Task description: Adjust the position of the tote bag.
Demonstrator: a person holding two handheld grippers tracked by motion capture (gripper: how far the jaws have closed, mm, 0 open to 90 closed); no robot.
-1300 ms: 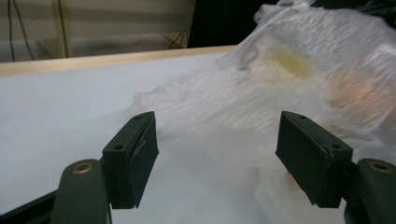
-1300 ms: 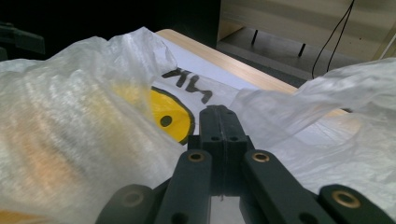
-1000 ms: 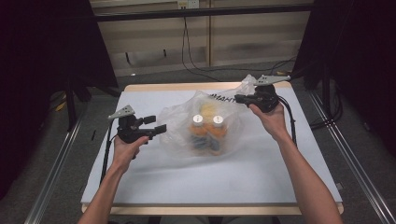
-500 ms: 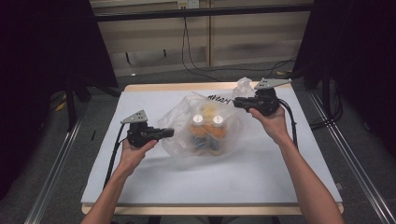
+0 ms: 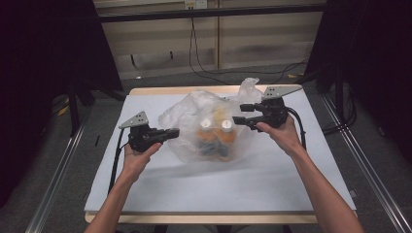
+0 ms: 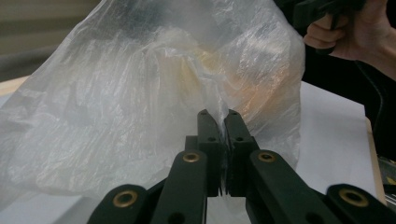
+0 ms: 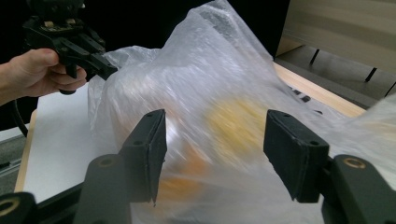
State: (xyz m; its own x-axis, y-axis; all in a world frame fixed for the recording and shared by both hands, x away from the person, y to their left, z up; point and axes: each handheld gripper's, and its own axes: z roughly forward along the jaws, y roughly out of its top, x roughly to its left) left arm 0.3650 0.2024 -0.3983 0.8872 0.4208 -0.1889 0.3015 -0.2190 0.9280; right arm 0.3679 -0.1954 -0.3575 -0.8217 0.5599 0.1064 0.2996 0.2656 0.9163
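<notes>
A clear plastic bag [image 5: 194, 114] lies mid-table, holding bottles [image 5: 216, 138] with white caps and orange contents. My left gripper [image 5: 175, 132] is at the bag's left side, shut on a fold of its film; in the left gripper view the jaws [image 6: 217, 114] pinch the thin plastic [image 6: 140, 93] between them. My right gripper [image 5: 239, 113] is at the bag's right side. Its jaws have just been opening and stand wide apart [image 7: 215, 130], with the bag [image 7: 224, 79] bulging in front of them and the pads not pressing it. The left gripper [image 7: 100, 65] shows beyond the bag.
A white sheet [image 5: 218, 184] covers the wooden table [image 5: 145, 91]. Metal rails [image 5: 58, 170] run along both sides on the floor, and cables [image 5: 199, 58] trail behind. Dark curtains stand left and right. The other hand [image 6: 359, 28] appears at the top right of the left gripper view.
The left gripper moved in to the bag's left side and shut on its film. The right gripper let go of the bag's upper right corner and opened, shifting slightly left and nearer.
</notes>
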